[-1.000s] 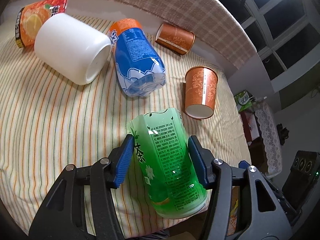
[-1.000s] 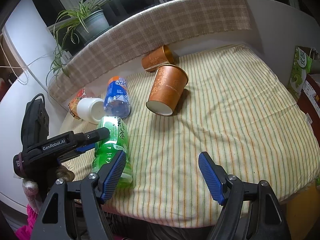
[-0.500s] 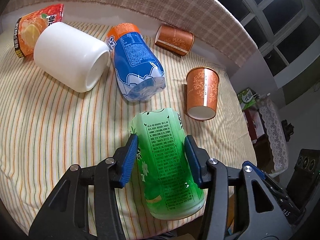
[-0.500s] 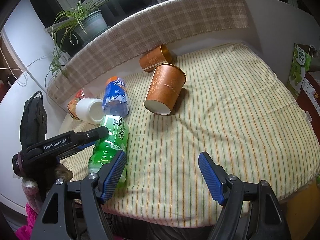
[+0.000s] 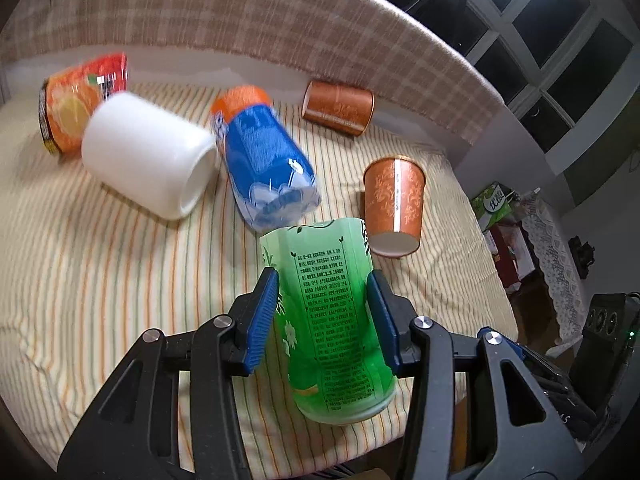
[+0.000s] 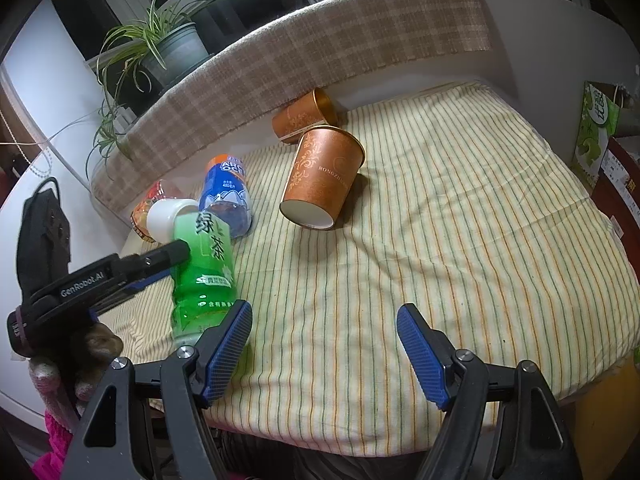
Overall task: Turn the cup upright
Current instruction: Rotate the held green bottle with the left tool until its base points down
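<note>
Green translucent plastic, printed with dark characters, fills the left hand-held gripper [image 5: 322, 322]: its ribbed blue pads are pressed against both sides of a green tea bottle [image 5: 332, 320], which is tilted with its base toward the camera at the near edge of the bench [image 6: 460, 240]. The bench wears a soft, rumpled cloth of thin orange and green stripes. The right hand-held gripper [image 6: 324, 352] hangs released, its blue pads wide apart over bare cloth, grasping nothing.

Just beyond the bottle, a copper-brown patterned paper cup [image 5: 394, 206] lies tipped on its side, its white mouth toward the bench's near edge. A second copper-brown paper cup [image 5: 338, 107] lies on its side near the back, close to a woven plaid cloth-covered ledge [image 5: 248, 28]. A smooth white cylindrical cup [image 5: 150, 160] also lies sideways, touching a clear bottle with blue label and orange cap [image 5: 262, 160]. An orange-labelled bottle [image 5: 76, 100] rests behind the white cup.
</note>
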A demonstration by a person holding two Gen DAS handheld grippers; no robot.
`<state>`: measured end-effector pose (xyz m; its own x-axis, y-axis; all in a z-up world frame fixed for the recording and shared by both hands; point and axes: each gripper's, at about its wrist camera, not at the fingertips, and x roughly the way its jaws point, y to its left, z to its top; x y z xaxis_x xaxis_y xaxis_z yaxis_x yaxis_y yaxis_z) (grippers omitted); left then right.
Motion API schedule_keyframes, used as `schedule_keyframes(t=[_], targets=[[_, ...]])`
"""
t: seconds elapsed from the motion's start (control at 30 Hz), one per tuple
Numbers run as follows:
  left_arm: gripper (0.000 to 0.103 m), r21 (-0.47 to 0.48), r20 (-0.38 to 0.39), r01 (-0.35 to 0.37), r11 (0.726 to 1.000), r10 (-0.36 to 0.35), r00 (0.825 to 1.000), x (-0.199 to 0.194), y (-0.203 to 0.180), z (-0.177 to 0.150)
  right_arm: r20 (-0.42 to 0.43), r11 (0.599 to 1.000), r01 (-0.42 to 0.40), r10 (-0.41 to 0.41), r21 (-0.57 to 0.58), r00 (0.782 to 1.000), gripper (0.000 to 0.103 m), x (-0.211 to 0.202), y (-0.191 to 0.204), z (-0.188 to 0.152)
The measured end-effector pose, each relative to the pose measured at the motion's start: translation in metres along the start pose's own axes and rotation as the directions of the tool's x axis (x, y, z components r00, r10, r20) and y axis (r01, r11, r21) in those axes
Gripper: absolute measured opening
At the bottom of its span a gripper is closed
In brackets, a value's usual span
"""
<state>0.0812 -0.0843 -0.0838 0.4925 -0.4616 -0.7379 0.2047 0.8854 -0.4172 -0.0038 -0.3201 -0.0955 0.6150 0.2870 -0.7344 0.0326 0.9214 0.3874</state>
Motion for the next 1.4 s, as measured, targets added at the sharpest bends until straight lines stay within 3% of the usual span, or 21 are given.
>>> schedule_keyframes(t=[0.2, 0.37, 0.47, 0.77, 0.87, 1.1, 1.4], targets=[[0.042, 0.046, 0.038, -0.04, 0.998, 0.039, 0.999, -0.002, -0.008, 0.006, -0.005, 1.0, -0.003, 0.003, 0.009, 1.0, 0.077, 0.003, 0.0, 0.0], [0.042, 0.01, -0.017, -0.069, 0.998, 0.069, 0.997, 0.013, 0.002, 0.008, -0.011, 1.0, -0.018, 0.018, 0.011, 1.0, 0.077, 0.006, 0.002, 0.001], [0.067, -0.042, -0.063, -0.042, 0.998, 0.04, 0.997, 0.019, 0.01, 0.012, -0.006, 1.0, -0.015, 0.015, -0.004, 1.0, 0.077, 0.006, 0.005, 0.0], [0.068, -0.146, -0.182, 0.025, 0.989, -0.052, 0.982, 0.058, 0.022, 0.023, -0.012, 1.0, -0.014, 0.014, 0.014, 1.0, 0.077, 0.009, -0.001, -0.002], [0.061, -0.156, -0.194, 0.035, 0.987, -0.066, 0.979, 0.063, 0.023, 0.021, -0.014, 1.0, -0.007, 0.007, 0.018, 1.0, 0.077, 0.008, -0.003, -0.004], [0.059, -0.062, -0.124, 0.04, 0.997, -0.047, 0.991, 0.039, 0.002, 0.019, -0.006, 1.0, -0.004, 0.004, 0.029, 1.0, 0.077, 0.006, -0.004, -0.003], [0.058, 0.095, 0.041, -0.055, 0.994, 0.051, 0.998, 0.005, -0.021, 0.018, 0.006, 1.0, 0.001, -0.001, 0.01, 1.0, 0.077, 0.004, 0.003, -0.005]])
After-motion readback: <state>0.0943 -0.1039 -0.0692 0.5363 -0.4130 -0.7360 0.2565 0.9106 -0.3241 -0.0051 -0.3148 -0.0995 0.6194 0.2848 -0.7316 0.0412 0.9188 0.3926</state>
